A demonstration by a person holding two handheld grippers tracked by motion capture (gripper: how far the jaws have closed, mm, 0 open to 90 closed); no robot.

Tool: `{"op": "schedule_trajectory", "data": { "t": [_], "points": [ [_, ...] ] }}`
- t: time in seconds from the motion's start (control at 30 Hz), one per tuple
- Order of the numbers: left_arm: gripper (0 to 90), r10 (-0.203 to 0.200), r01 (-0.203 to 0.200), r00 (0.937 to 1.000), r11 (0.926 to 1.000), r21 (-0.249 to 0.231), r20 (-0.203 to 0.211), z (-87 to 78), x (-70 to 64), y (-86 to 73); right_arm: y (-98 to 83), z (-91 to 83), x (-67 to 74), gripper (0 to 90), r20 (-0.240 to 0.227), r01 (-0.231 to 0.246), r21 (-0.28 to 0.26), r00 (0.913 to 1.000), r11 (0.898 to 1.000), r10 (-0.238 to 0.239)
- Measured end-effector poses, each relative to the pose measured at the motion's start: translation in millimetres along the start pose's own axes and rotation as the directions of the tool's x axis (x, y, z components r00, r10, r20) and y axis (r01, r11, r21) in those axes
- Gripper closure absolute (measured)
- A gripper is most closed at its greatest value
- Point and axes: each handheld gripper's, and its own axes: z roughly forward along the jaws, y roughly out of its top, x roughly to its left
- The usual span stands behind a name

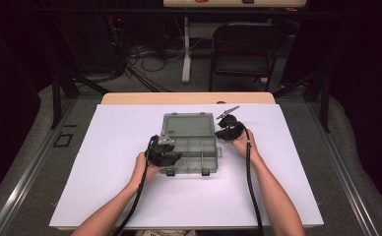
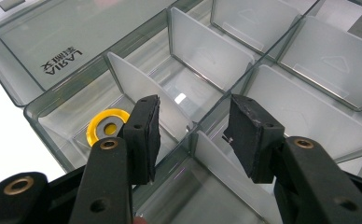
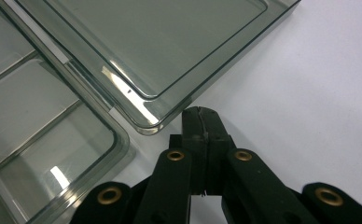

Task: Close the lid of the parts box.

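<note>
A clear grey compartment box (image 1: 191, 152) lies open on the white sheet, its lid (image 1: 188, 124) flat behind it. My left gripper (image 1: 172, 156) is at the box's front left. In the left gripper view its jaws stand open (image 2: 195, 135) over the crossing of white dividers (image 2: 142, 88), pressing on nothing. A yellow ring (image 2: 107, 127) lies in the compartment just left of them. My right gripper (image 1: 222, 132) is at the box's right side. In the right gripper view it is shut (image 3: 201, 123) with nothing between the pads, its tips just off the lid's rounded corner (image 3: 146, 123).
The white sheet (image 1: 130, 196) covers most of the wooden table and has free room all round the box. Beyond the far edge stand a black folding chair (image 1: 245, 46), a white table leg (image 1: 186, 49) and loose cables (image 1: 149, 61) on the floor.
</note>
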Motion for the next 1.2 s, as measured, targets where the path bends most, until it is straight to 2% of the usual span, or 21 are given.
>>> {"op": "schedule_trajectory", "data": {
  "t": [0.1, 0.17, 0.63, 1.2],
  "points": [
    [54.4, 0.001, -0.001, 1.0, 1.0, 0.0, 0.001, 0.1, 0.0, -0.1, -0.6, -0.8, 0.3, 90.0, 0.002, -0.007, 0.005, 1.0, 1.0, 0.007],
    [54.4, 0.003, -0.003, 1.0, 1.0, -0.001, 0.002, 0.1, 0.2, -0.3, -2.3, 0.3, -0.8, 90.0, -0.004, -0.005, -0.021, 1.0, 1.0, 0.005],
    [54.7, 0.009, -0.009, 1.0, 1.0, -0.003, 0.002, 0.7, 0.2, -0.4, -3.6, 0.0, -0.8, 90.0, -0.005, -0.023, -0.025, 0.9997, 0.999, 0.023],
    [54.7, 0.012, -0.012, 0.9999, 0.9999, -0.005, 0.006, 0.9, 0.5, -0.7, -3.9, 2.3, -1.3, 90.0, -0.011, -0.029, -0.055, 0.9995, 0.998, 0.028]
  ]
}}
